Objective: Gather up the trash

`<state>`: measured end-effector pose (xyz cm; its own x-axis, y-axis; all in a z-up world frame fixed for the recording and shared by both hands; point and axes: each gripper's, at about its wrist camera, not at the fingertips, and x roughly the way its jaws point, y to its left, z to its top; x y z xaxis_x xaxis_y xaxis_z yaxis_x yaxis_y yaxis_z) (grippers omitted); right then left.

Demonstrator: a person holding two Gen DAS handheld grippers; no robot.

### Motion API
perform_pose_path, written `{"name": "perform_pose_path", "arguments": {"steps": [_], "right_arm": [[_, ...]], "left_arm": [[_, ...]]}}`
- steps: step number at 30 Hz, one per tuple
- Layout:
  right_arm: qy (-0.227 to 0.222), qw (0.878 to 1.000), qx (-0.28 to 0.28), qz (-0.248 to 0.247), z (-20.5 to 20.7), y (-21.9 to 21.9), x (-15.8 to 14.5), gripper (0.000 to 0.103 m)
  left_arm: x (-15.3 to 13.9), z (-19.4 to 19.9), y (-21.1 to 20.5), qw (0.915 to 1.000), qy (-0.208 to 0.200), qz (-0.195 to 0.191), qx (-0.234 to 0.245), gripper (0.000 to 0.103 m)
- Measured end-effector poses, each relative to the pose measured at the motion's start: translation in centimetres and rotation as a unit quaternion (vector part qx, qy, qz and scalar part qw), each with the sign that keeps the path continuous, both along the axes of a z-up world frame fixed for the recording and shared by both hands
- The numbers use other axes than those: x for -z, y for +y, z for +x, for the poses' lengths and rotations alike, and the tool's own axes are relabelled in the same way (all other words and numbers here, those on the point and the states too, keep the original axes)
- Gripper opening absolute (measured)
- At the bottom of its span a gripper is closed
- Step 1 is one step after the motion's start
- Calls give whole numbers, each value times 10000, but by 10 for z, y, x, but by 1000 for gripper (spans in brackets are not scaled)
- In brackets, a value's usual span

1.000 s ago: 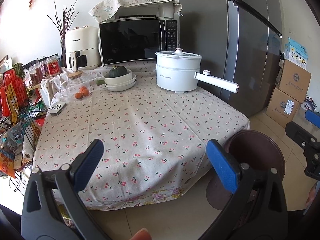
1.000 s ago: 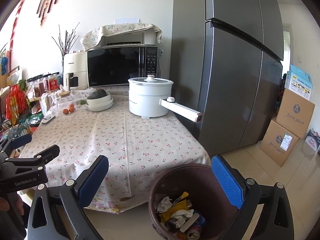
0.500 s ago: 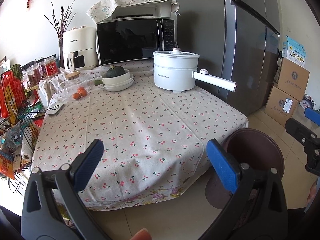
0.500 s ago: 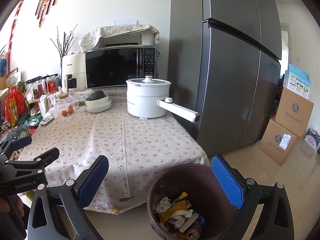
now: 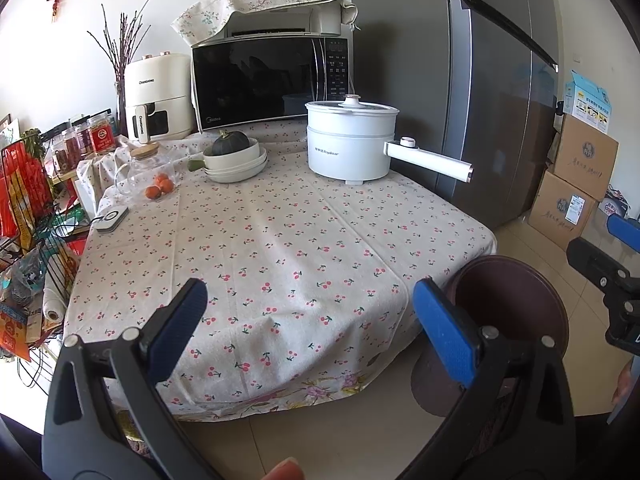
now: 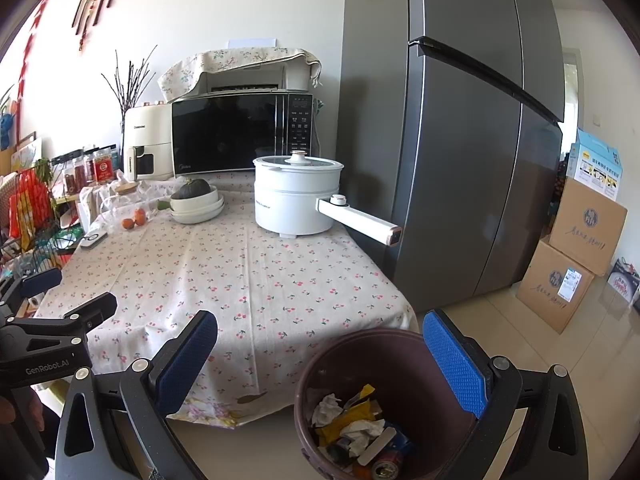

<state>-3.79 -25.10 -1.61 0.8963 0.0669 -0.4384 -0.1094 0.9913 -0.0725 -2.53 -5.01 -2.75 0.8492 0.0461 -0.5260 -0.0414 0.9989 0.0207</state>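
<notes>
A brown round bin (image 6: 384, 396) stands on the floor at the table's near right corner; crumpled paper, wrappers and cans (image 6: 360, 432) lie inside it. From the left wrist view only the bin's rim (image 5: 508, 304) shows, with its contents hidden. My right gripper (image 6: 320, 364) hangs open above and in front of the bin, holding nothing. Over the table's front edge, my left gripper (image 5: 308, 328) is open and holds nothing. No loose trash is visible on the cherry-print tablecloth (image 5: 280, 248).
At the back of the table stand a white electric pot (image 5: 352, 144) with a long handle, stacked bowls with a squash (image 5: 236, 156), oranges (image 5: 160, 186), a microwave (image 5: 268, 80) and an air fryer (image 5: 156, 96). A grey fridge (image 6: 460, 140) and cardboard boxes (image 6: 572, 264) stand right; a wire rack (image 5: 28, 216) stands left.
Both views have shifted slightly; the table and pot sit a little further left and lower in frame. Both grippers stay open with nothing in them.
</notes>
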Motion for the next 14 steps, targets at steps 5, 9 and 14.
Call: {"name": "perform_pose_path", "arguments": {"steps": [5, 9, 14], "right_arm": [[3, 10000, -3, -7, 0, 0, 0, 103], [-1, 10000, 2, -8, 0, 0, 0, 103], [12, 10000, 28, -1, 2, -2, 3, 103]], "left_arm": [[0, 0, 1, 10000, -3, 22, 39, 102], [-1, -1, 1, 9999, 3, 24, 99, 102], [-1, 2, 0, 9997, 146, -15, 217, 102]]}}
